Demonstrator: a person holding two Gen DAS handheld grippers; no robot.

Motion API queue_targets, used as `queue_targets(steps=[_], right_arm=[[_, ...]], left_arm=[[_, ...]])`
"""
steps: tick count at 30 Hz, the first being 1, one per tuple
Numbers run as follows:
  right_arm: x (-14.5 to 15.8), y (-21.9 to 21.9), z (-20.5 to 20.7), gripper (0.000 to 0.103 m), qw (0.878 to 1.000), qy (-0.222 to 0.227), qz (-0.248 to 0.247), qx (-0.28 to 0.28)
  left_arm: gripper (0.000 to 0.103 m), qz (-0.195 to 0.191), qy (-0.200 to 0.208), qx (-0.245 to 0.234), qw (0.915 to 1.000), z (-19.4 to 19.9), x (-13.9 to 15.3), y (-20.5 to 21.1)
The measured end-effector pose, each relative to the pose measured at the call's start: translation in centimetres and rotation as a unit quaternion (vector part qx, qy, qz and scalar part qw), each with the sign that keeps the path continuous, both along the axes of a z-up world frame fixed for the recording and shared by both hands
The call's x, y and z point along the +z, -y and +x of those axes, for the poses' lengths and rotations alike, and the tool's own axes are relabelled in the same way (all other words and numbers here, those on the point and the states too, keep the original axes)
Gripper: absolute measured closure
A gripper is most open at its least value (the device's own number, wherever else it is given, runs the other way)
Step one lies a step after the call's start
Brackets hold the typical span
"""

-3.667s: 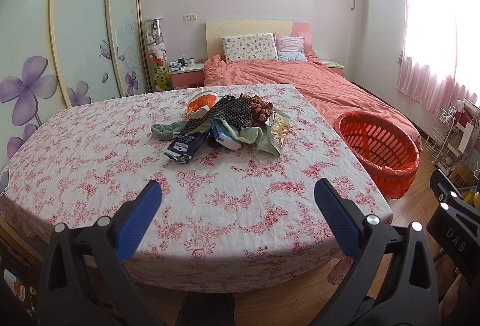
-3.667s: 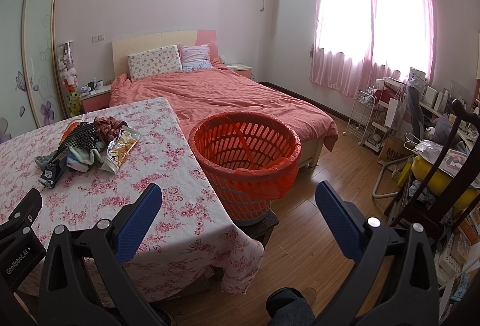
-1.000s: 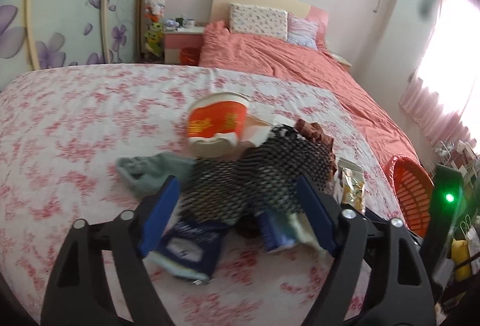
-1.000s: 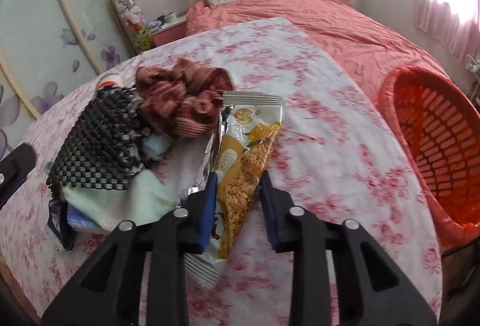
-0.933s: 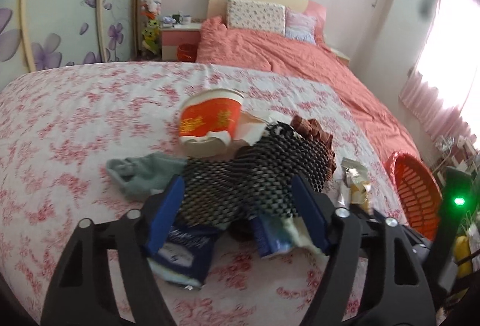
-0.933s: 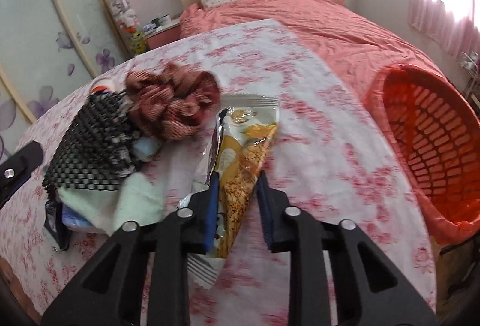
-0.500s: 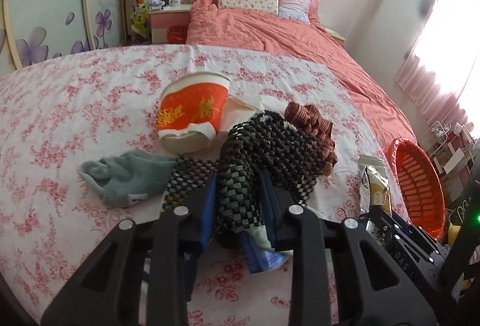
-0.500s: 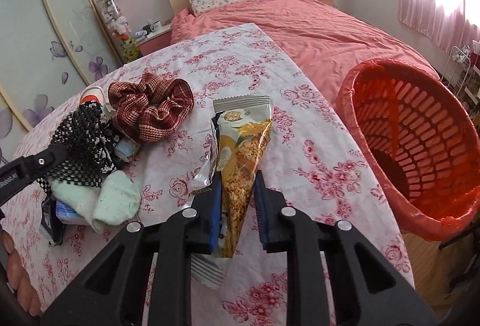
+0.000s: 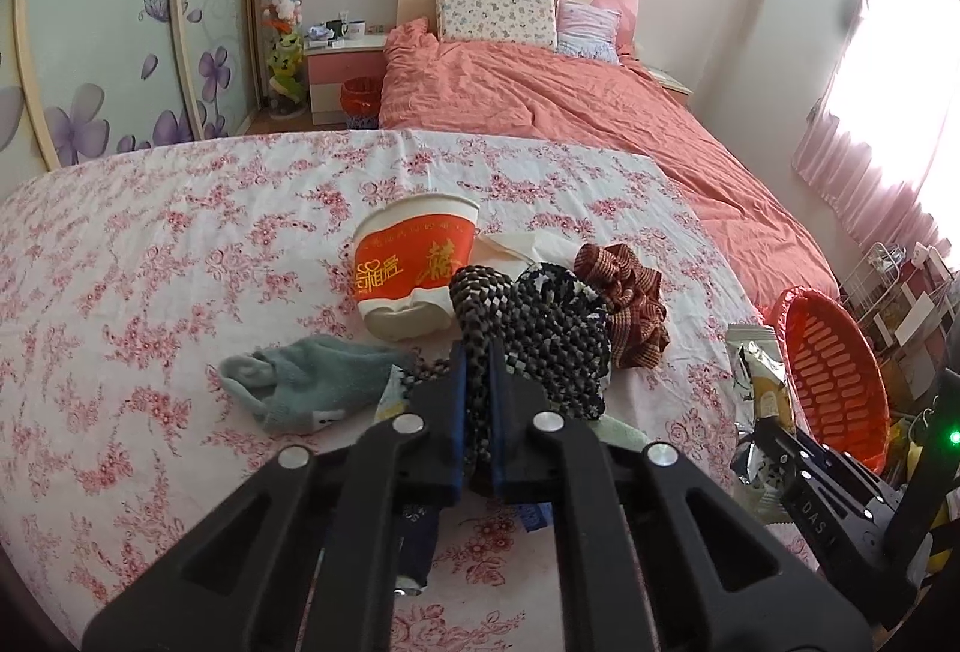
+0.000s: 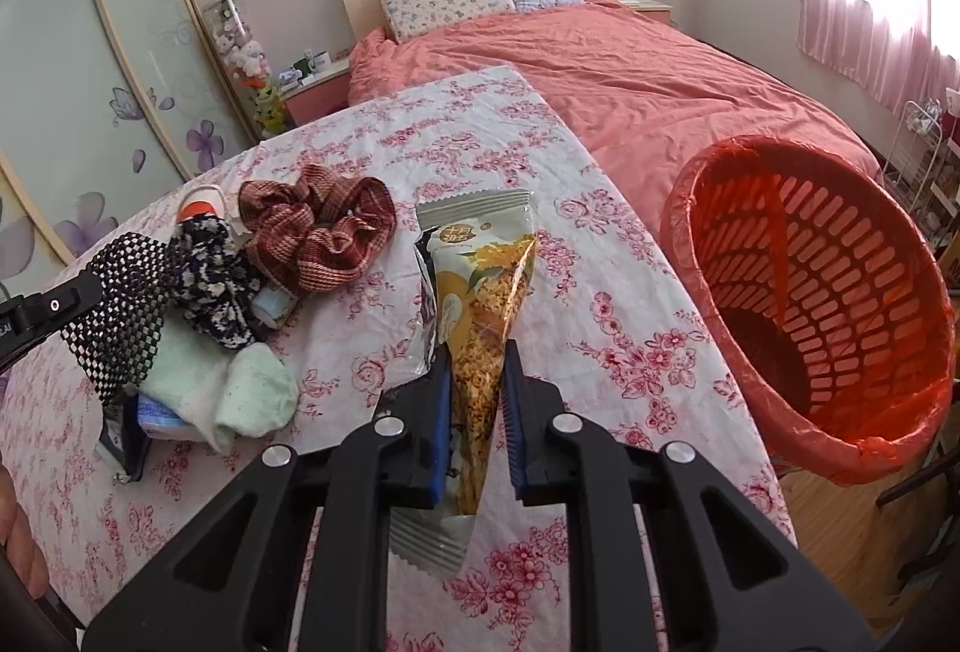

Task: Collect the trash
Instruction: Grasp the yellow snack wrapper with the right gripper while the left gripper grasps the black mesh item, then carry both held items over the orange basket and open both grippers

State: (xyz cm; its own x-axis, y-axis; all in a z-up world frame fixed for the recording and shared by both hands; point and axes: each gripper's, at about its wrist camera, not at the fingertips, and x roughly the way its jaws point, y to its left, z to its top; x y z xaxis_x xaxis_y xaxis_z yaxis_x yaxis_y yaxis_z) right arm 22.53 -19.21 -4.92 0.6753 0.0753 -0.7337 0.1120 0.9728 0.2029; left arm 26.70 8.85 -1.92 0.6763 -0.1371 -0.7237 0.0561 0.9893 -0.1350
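Through the left wrist camera, my left gripper (image 9: 474, 412) has its fingers pinched narrow on a fold of black-and-white netted mesh (image 9: 540, 328), raised a little off the flowered bench (image 9: 150, 262). The mesh drapes over the heap, touching a red-and-white paper cup (image 9: 414, 271) lying on its side and a plaid scrunchie (image 9: 630, 304); a grey-green sock (image 9: 300, 382) lies just beside. I judge the trailing mesh could snag the scrunchie or roll the cup as I lift, dragging non-trash along or off the bench.

Through the right wrist camera, my right gripper (image 10: 477, 424) has its fingers clamped on the lower part of a yellow snack wrapper (image 10: 480, 292), which stands up ahead of them, clear of the bench. The orange lined basket (image 10: 828, 304) sits off the bench's right edge, lower and near. The foil looks slick and the hold is low, so I judge it may slip or flop. Released early, it would land on the bench or floor, not in the basket.
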Motion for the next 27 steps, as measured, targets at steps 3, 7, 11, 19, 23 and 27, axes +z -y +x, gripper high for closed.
queue_targets(steps=[3,7,11,19,23,27], right_arm=[[0.6,0.2,-0.4,0.089,1.000,0.007,0.005,0.003],[1.9,1.2,-1.0,0.089,1.000,0.025,0.011,-0.002],[3.4,2.5,-1.7,0.089,0.999,0.043,0.015,-0.009],[4.8,5.9,-3.0,0.089,0.997,0.064,0.019,-0.039],[5.1,8.2,-3.8,0.089,0.995,0.072,0.012,-0.061],[5.1,11.3,-4.5,0.089,0.993,0.078,0.007,-0.091]], left_arm=[[0.096,-0.007,0.007,-0.001,1.0000,-0.6,0.8,-0.1],[0.096,-0.009,0.024,-0.009,0.9996,-1.4,2.5,0.4],[0.096,-0.019,0.040,-0.020,0.9988,-2.2,4.2,1.5],[0.096,-0.038,0.061,-0.072,0.9948,-3.8,6.4,6.6],[0.096,-0.054,0.060,-0.104,0.9913,-4.0,6.5,9.8],[0.096,-0.069,0.054,-0.141,0.9862,-3.9,6.2,13.7]])
